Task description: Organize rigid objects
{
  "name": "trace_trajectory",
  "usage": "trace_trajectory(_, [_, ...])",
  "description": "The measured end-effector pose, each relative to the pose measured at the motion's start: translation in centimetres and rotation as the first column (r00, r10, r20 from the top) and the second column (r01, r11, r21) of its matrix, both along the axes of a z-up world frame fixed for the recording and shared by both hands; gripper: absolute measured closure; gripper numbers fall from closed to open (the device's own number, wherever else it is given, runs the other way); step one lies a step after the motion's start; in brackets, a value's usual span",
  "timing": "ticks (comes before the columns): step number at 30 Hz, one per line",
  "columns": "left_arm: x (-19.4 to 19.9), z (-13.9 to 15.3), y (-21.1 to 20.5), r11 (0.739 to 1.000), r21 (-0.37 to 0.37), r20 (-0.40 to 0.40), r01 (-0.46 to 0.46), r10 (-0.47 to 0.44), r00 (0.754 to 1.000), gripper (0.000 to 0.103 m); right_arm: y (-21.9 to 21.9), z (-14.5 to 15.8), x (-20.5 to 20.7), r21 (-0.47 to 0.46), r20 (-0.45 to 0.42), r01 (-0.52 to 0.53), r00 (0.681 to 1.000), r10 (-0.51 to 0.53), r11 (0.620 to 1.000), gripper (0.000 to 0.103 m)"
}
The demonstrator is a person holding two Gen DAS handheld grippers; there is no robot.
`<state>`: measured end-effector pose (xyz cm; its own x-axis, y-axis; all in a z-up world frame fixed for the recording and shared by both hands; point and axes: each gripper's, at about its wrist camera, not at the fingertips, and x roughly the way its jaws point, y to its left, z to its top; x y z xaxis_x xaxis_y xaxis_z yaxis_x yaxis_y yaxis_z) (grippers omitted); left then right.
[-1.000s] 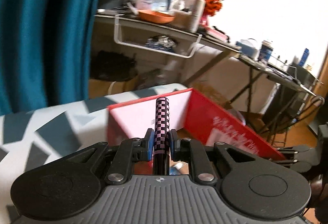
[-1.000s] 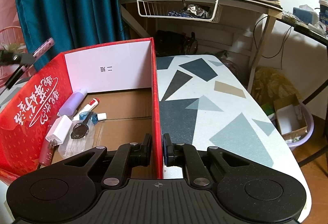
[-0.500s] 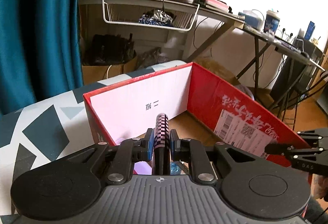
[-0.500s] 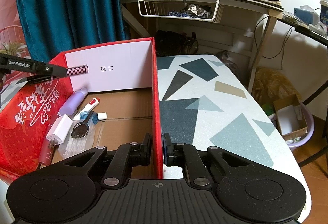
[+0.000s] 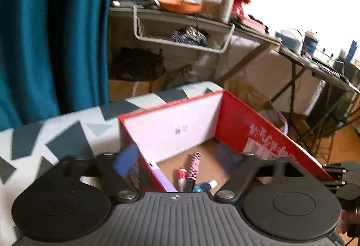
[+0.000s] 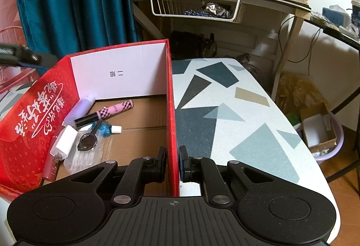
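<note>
1. My left gripper is over the near-left corner of the red box. Its jaws are opening wide, with nothing between the pads.

2. My right gripper is clamped on the box's right wall, one finger inside and one outside, steadying it on the patterned table.

3. The checkered pink tube lies on the cardboard floor of the box, directly ahead of and below the left gripper. From the left wrist its long axis runs almost straight away from me; from the right wrist it lies slanted, its black cap toward the left wall and its pink end toward the white back panel.

4. It rests among the other items at the left side: a lilac bottle, a white plug, a small blue bottle and a round mirror-like piece.

5. The left hand is much the nearer to that pile. I judge this item placed, and the table I can see holds nothing else to collect.
</note>
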<state>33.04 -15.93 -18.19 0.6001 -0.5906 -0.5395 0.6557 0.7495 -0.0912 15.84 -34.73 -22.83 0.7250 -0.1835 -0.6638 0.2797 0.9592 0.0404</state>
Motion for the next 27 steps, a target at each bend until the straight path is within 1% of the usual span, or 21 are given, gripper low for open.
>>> trace_trajectory(3, [-0.6,1.0,0.8,1.0,-0.009,0.013,-0.011,0.011,1.0,0.005,-0.1,0.2,-0.1,0.014,-0.001,0.009,1.0,-0.009,1.0,0.093])
trace_trajectory(5, [-0.9,1.5,0.9,1.0,0.012,0.015,-0.028,0.028,0.999,0.0,-0.1,0.3,-0.2,0.017,-0.001,0.013,1.0,-0.012,1.0,0.093])
trace_trajectory(10, [-2.0,1.6,0.3,0.994,0.098,0.05,-0.051,0.046,0.998,0.0,0.0,1.0,-0.5,0.018,0.004,0.022,1.0,-0.022,1.0,0.092])
trace_trajectory(12, [-2.3,1.6,0.1,0.989,0.129,0.065,-0.071,0.063,0.996,0.0,0.0,1.4,-0.6,0.023,0.007,0.026,1.0,-0.026,0.999,0.091])
trace_trajectory(13, [-2.5,1.7,0.1,0.987,0.138,0.074,-0.081,0.072,0.995,0.0,0.0,1.7,-0.6,0.029,0.012,0.029,1.0,-0.029,0.999,0.089])
trace_trajectory(15, [-3.1,2.2,0.4,0.983,0.137,0.092,-0.123,0.111,0.99,0.0,-0.3,2.4,-0.7,0.041,0.023,0.043,0.999,-0.044,0.998,0.069])
trace_trajectory(16, [-3.3,2.5,0.6,0.981,0.132,0.093,-0.144,0.133,0.987,0.0,-0.3,2.8,-0.8,0.045,0.033,0.05,0.998,-0.051,0.998,0.066])
trace_trajectory(18, [-3.9,3.1,1.0,0.977,0.127,0.097,-0.169,0.158,0.983,0.0,-0.3,3.7,-1.1,0.042,0.046,0.056,0.997,-0.058,0.998,0.051])
trace_trajectory(19, [-4.3,3.4,1.1,0.975,0.128,0.105,-0.181,0.168,0.98,0.0,-0.2,4.2,-1.1,0.036,0.051,0.056,0.997,-0.058,0.998,0.046])
trace_trajectory(21, [-5.1,4.1,1.4,0.967,0.137,0.131,-0.215,0.197,0.972,0.0,0.0,5.3,-1.3,0.024,0.067,0.055,0.996,-0.056,0.998,0.023])
trace_trajectory(22, [-5.5,4.5,1.6,0.962,0.141,0.145,-0.235,0.215,0.966,0.0,0.0,5.9,-1.3,0.021,0.077,0.052,0.996,-0.054,0.998,0.017])
trace_trajectory(24, [-6.3,5.3,2.0,0.951,0.142,0.155,-0.276,0.254,0.955,0.0,0.2,7.2,-1.4,0.022,0.099,0.048,0.994,-0.049,0.999,0.002])
trace_trajectory(25, [-6.6,5.7,2.3,0.949,0.136,0.153,-0.283,0.262,0.953,0.0,0.4,7.9,-1.4,0.02,0.109,0.046,0.993,-0.048,0.999,0.0])
trace_trajectory(27, [-7.6,6.6,3.2,0.95,0.108,0.149,-0.293,0.276,0.95,0.0,0.8,9.2,-1.4,0.015,0.121,0.04,0.992,-0.042,0.999,0.0])
